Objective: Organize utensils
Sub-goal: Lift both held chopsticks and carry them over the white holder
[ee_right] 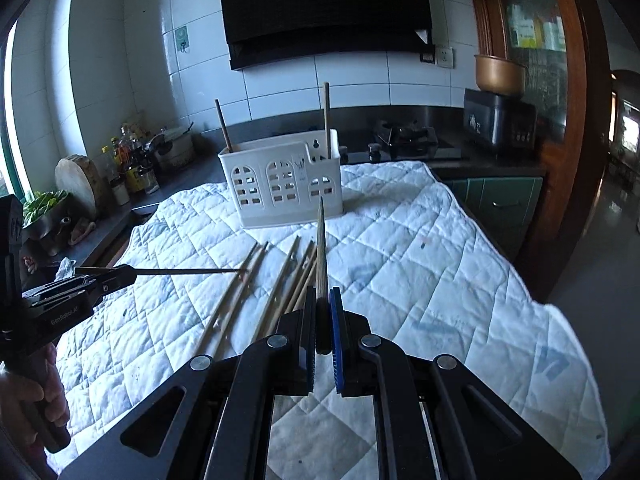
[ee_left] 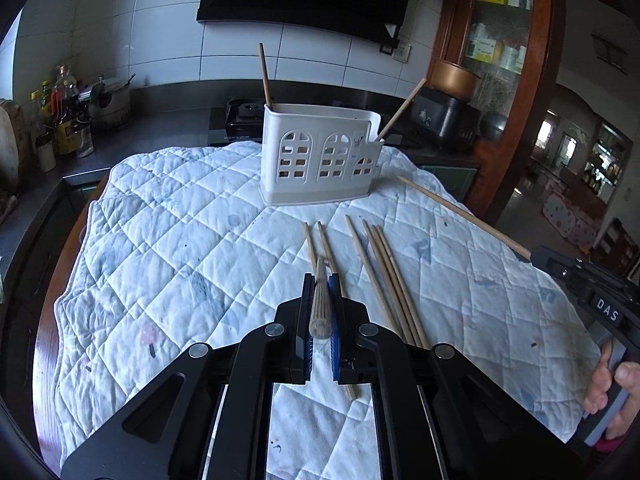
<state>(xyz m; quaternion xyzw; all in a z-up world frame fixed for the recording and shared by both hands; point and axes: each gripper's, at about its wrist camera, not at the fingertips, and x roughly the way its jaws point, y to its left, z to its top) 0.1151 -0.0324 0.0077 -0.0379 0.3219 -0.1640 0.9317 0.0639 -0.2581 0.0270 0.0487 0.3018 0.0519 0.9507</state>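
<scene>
A white plastic utensil holder (ee_left: 320,156) stands on the quilted cloth, with one chopstick (ee_left: 265,76) upright at its left and another (ee_left: 400,114) leaning at its right. Several loose wooden chopsticks (ee_left: 384,276) lie on the cloth in front of it. My left gripper (ee_left: 321,286) is shut on a chopstick (ee_left: 320,300) pointing forward above the cloth. My right gripper (ee_right: 323,300) is shut on another chopstick (ee_right: 320,248) aimed at the holder (ee_right: 282,184). The right gripper (ee_left: 532,255) shows at the right of the left wrist view, the left gripper (ee_right: 130,274) at the left of the right wrist view.
The white quilted cloth (ee_left: 168,240) covers a table. A dark counter behind holds bottles and jars (ee_left: 64,120), a stove (ee_right: 408,138) and a black appliance (ee_right: 500,120). A wooden cabinet (ee_left: 500,60) stands at the right.
</scene>
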